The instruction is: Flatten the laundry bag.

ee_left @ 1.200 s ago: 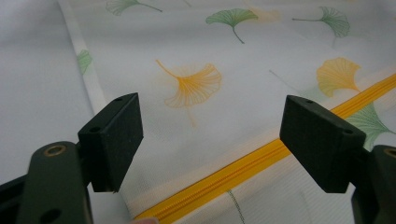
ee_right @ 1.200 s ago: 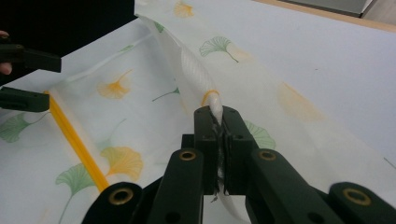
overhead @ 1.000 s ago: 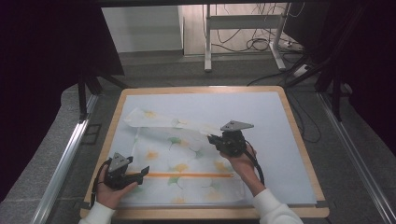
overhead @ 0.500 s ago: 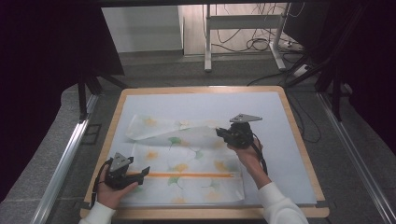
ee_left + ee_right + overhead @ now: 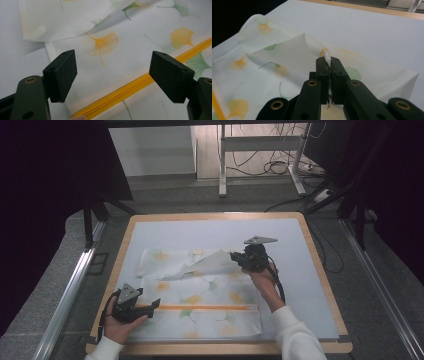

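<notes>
Pillowcase lies mid-mat; right gripper clamps its raised flap, probably a corner. Draw it smoothly toward three o'clock. Left gripper, jaws apart, should pin the eight o'clock corner.

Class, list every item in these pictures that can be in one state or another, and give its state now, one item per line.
left gripper: open, jaws wide apart over the zip, holding nothing.
right gripper: shut on a pinch of the cloth.
pillowcase: spread flat on the table, far corner lifted and folded over.
zip: closed along the length in sight.
table: covered by a pale mat.
</notes>
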`<state>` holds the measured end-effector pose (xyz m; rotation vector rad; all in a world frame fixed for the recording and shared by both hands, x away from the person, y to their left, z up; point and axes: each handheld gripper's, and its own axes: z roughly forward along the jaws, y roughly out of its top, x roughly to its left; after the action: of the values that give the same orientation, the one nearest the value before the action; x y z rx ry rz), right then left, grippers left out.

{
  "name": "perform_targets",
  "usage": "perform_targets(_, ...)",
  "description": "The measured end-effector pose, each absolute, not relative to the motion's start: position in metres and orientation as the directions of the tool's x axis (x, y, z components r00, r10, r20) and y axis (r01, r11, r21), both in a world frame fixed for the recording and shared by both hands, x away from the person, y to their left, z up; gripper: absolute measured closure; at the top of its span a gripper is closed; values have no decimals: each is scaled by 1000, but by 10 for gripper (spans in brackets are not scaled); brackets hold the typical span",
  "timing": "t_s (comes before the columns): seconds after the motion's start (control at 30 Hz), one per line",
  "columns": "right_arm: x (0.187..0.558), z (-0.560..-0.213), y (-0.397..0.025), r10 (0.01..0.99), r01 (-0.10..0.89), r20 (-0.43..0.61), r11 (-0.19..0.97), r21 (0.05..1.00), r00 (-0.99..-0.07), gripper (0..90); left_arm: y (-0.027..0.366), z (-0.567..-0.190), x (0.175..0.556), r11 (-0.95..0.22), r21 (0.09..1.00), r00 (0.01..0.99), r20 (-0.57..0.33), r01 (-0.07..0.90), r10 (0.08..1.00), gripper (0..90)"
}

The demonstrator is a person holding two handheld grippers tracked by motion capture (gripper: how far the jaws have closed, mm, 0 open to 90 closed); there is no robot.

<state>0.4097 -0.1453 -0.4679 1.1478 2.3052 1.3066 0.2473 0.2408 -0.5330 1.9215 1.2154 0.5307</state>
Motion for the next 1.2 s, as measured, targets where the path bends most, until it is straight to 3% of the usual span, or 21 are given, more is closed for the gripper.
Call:
perform_targets(0.63, 459, -459, -143, 809, 578, 164, 245, 778, -564, 855, 241, -534, 248, -242, 792, 465, -59, 560, 883, 216)
perform_targets(0.97, 488, -469, -150, 863, 639, 204, 165, 751, -463, 855, 241, -534, 249, -242, 792, 461, -57, 561, 885, 219)
perform_targets(1.2, 501, -474, -153, 877, 643, 195, 155, 750, -440, 854, 241, -534, 250, -239, 792, 462, -60, 562, 885, 219)
